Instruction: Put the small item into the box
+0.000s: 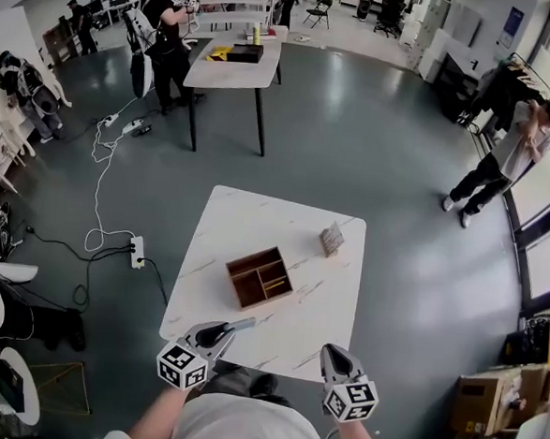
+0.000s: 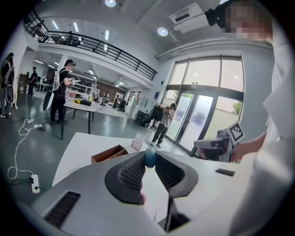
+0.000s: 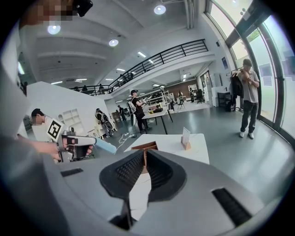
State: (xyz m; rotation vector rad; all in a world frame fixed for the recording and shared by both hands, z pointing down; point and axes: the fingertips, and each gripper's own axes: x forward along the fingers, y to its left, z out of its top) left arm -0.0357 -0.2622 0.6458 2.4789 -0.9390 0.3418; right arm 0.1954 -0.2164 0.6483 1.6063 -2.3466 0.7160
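At 7 o'clock of the table [image 1: 265, 224], our left gripper [image 1: 222, 332] pinched a blue item [image 2: 150, 157] (a stick only overhead); our right gripper [image 3: 144, 159] was closed, empty.

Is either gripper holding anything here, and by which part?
The left gripper clamps a light-blue stick by its near end, the rest jutting forward. The right gripper is empty.

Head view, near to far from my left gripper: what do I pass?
left gripper shut on the small item → box → card stand → far table
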